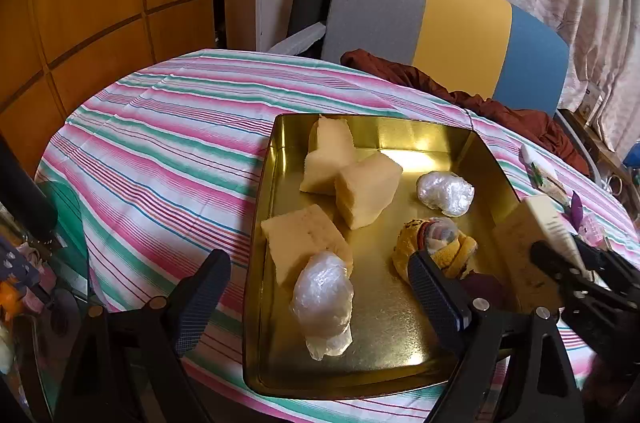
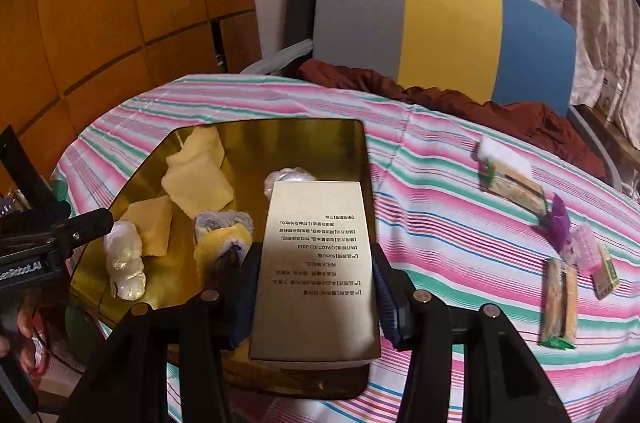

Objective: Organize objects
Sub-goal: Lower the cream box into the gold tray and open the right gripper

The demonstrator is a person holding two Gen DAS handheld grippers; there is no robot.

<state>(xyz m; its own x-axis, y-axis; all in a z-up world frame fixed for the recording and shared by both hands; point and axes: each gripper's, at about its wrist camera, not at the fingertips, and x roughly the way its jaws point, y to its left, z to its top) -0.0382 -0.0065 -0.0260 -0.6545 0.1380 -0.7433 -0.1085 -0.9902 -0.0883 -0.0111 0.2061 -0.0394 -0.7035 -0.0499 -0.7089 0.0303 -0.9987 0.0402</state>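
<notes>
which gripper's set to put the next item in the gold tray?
Right. The right gripper is already shut on the white box and holds it over the gold tray. The left gripper is open and empty above the plastic-wrapped bundle.

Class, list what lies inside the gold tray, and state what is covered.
Inside the gold tray: three yellow sponge pieces, two plastic-wrapped bundles, one yellow cloth roll. The held box covers the tray's near right part.

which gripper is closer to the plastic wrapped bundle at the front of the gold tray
Left. The left gripper hangs open right over the plastic-wrapped bundle; the right gripper, holding a cream box, is across the gold tray.
</notes>
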